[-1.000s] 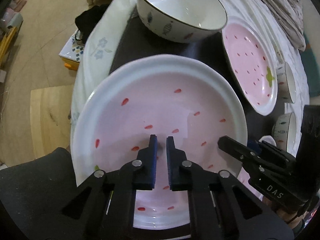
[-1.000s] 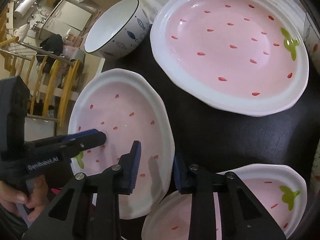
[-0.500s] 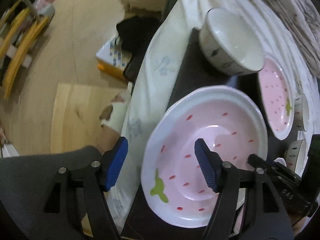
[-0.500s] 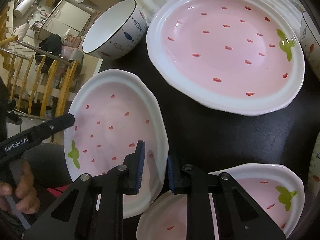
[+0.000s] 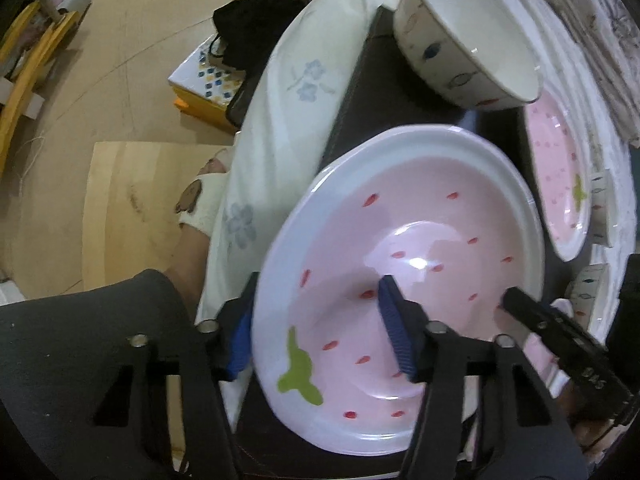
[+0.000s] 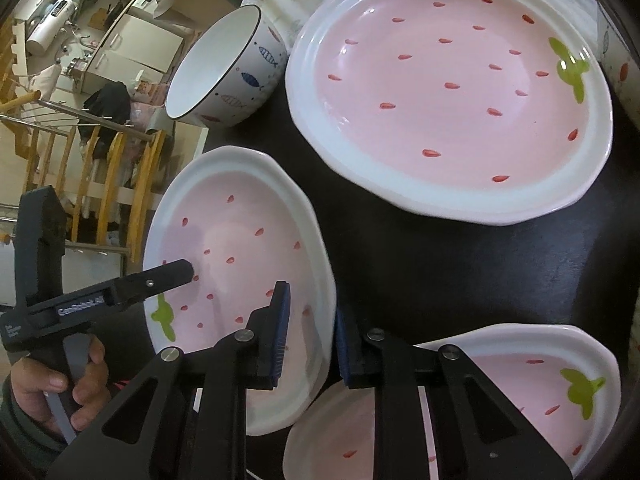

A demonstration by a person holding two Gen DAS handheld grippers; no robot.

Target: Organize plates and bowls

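Observation:
A pink strawberry-pattern plate (image 5: pixel 420 248) with a white rim sits near the table's left edge; it also shows in the right wrist view (image 6: pixel 240 248). My left gripper (image 5: pixel 320 340) is open, its jaws straddling the plate's near-left rim, one finger outside and one inside. My right gripper (image 6: pixel 310 340) straddles the same plate's right rim, jaws close around it. A larger pink plate (image 6: pixel 452 92) lies beyond, another pink plate (image 6: pixel 500 400) under my right gripper. A white fish-pattern bowl (image 6: pixel 224 72) stands at the far left corner.
The dark table (image 6: pixel 400 272) sits on a white floral cloth (image 5: pixel 280 92) whose edge drops to the floor on the left. Small patterned cups (image 5: pixel 600 208) stand at the right. Boxes and a black bag (image 5: pixel 248 28) lie on the floor.
My left gripper opened wide and moved to the plate's left rim, now straddling it. My right gripper closed in around the plate's right rim. The plate appears tilted up slightly.

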